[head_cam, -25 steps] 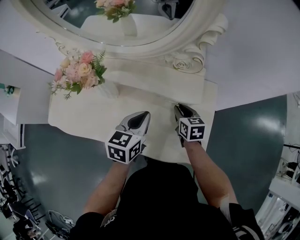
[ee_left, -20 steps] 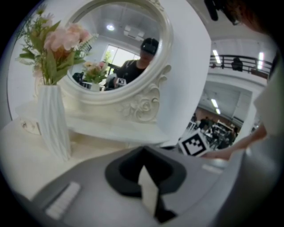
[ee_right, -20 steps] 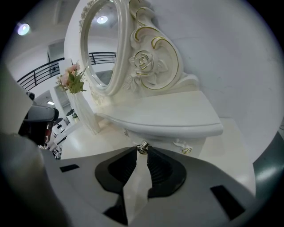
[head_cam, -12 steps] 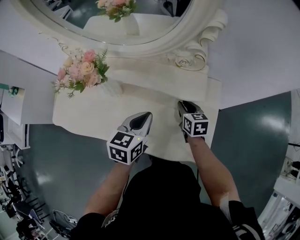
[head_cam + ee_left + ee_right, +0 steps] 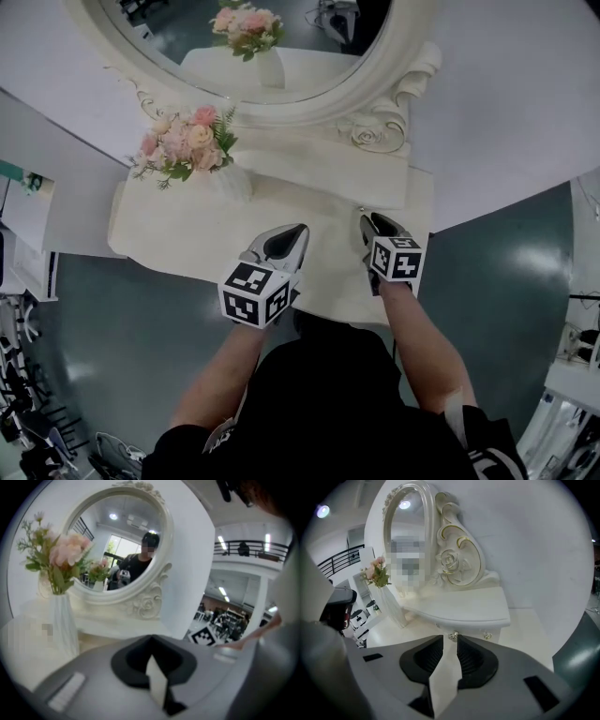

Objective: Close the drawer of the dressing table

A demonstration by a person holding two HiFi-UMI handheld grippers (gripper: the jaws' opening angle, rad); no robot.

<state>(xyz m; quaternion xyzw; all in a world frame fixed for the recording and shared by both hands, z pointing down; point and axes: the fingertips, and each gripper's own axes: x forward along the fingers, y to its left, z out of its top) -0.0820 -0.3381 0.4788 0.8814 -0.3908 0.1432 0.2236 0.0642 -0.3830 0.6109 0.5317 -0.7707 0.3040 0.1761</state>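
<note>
The cream dressing table [image 5: 178,239] stands against a white wall. In the right gripper view a small drawer front with a round knob [image 5: 453,636] sits under the upper shelf, and a second knob [image 5: 487,635] lies to its right. My right gripper [image 5: 450,640] [image 5: 373,223] hovers just short of the first knob. Its jaws are opening, with a narrow gap and nothing between them. My left gripper [image 5: 293,232] [image 5: 151,640] hangs over the table top with its tips together and holds nothing. The head view hides the drawer.
A white vase of pink flowers [image 5: 192,145] stands at the table's back left. Behind it rises the oval mirror [image 5: 262,37] with a carved scroll [image 5: 380,131] at its right. Teal floor [image 5: 497,262] lies right of the table.
Both grippers have lifted slightly over the table's front right part. The head view has shifted a little, so the table and flowers sit further right in it.
</note>
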